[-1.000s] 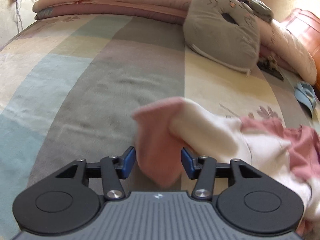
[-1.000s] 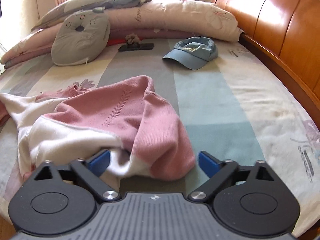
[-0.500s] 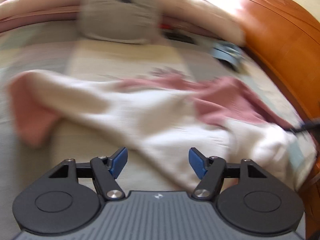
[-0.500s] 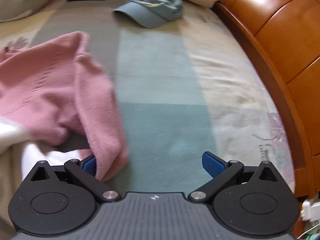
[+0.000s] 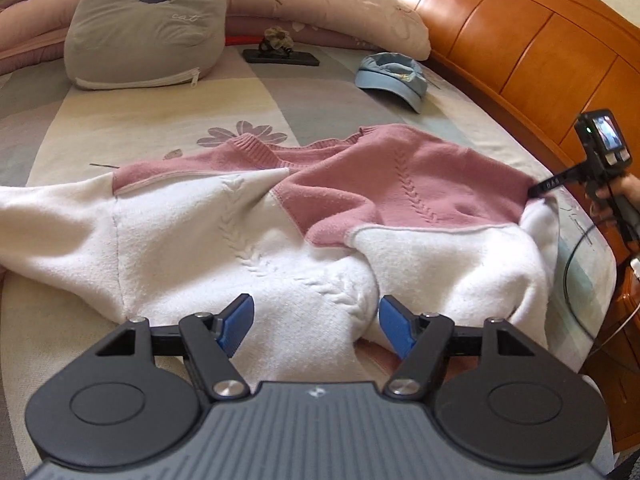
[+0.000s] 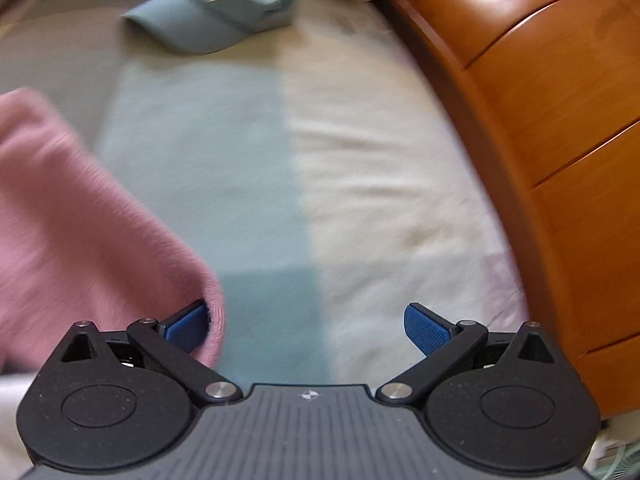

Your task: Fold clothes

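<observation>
A pink and white knitted sweater (image 5: 248, 240) lies spread and rumpled across the bed, pink yoke far, white body near. My left gripper (image 5: 316, 325) is open at its near white hem; a bulge of white knit sits between the blue pads (image 5: 240, 320), which do not press it. My right gripper (image 6: 308, 326) is wide open over bare sheet. The pink sleeve (image 6: 80, 232) drapes against its left pad (image 6: 188, 322) only. In the left wrist view the right gripper (image 5: 538, 191), held by a hand (image 5: 624, 188), reaches the sweater's far right pink edge.
A blue cap (image 5: 390, 76) (image 6: 224, 4) lies beyond the sweater. A grey cat cushion (image 5: 148, 20) and pillows (image 5: 340, 12) line the far side, with a dark flat object (image 5: 280, 56) before them. The wooden bed frame (image 5: 520, 40) (image 6: 560, 120) curves along the right.
My left gripper let go of the pink cuff, widened and swung right to the white hem. My right gripper moved right toward the bed frame; the sweater slid left in its view.
</observation>
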Tool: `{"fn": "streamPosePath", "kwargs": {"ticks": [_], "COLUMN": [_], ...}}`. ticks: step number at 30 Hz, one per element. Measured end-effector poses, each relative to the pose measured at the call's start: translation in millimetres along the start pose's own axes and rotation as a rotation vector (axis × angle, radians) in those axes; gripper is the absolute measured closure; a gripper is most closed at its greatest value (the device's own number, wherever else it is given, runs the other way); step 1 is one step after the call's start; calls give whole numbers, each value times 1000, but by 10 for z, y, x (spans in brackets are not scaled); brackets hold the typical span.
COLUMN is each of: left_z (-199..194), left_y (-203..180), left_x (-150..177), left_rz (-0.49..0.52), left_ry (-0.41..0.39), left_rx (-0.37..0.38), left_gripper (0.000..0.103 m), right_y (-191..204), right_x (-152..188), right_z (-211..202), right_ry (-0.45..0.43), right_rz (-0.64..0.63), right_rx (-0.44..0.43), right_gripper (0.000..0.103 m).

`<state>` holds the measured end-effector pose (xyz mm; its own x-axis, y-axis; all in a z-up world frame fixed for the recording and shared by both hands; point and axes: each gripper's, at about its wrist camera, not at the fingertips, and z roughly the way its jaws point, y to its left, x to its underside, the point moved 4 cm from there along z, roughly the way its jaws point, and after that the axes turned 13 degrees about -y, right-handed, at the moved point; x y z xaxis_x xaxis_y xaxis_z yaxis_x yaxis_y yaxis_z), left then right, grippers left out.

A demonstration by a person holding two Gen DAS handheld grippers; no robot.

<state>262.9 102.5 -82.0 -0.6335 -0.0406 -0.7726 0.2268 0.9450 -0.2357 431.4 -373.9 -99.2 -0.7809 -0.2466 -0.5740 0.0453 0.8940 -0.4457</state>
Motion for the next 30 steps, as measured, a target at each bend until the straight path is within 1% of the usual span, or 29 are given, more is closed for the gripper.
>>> {"fn": "streamPosePath", "kwargs": {"ticks": [3,8,10,11,14,16,19,20,23,26,28,30], "left_z": [19,15,11,9,4,2,3,-3,-66,-149,-182,-194], "left_y": [16,9,-16,-29,-80,-135,-227,-258,-324,-337,-344,-380], "left_x": [-4,-24,-24,-25,-28,-37,-52,-54,-43,-15,5,16], "left_rz": [2,-2,3,7,21,35,39,37,44,51,59,71], "left_ry": [5,2,0,-1,-9,-16,-32,-36,-52,-65,-70,-75], "left_rx": [-13,-15,-10,-8,-1,6,30,39,53,54,53,53], "left_gripper": [33,33,33,33,29,29,29,29,29,28,27,27], "right_y": [-162,-237,-188,-159,-38,33,175,229,350,260,146,140], "right_x": [-197,-451,-412,-368,-238,-178,-148,-144,-90,22,167,339], "right_z": [238,524,593,575,307,69,-162,-196,-199,-266,-374,-482], "right_ry": [-11,-64,-14,-2,-23,-49,-41,-35,-17,-33,-59,-69], "right_rz": [8,16,46,60,69,85,104,103,90,149,211,234], "right_rx": [36,43,-1,-22,-101,-176,-281,-297,-293,-309,-337,-371], "right_gripper": [0,0,0,0,0,0,0,0,0,0,0,0]}}
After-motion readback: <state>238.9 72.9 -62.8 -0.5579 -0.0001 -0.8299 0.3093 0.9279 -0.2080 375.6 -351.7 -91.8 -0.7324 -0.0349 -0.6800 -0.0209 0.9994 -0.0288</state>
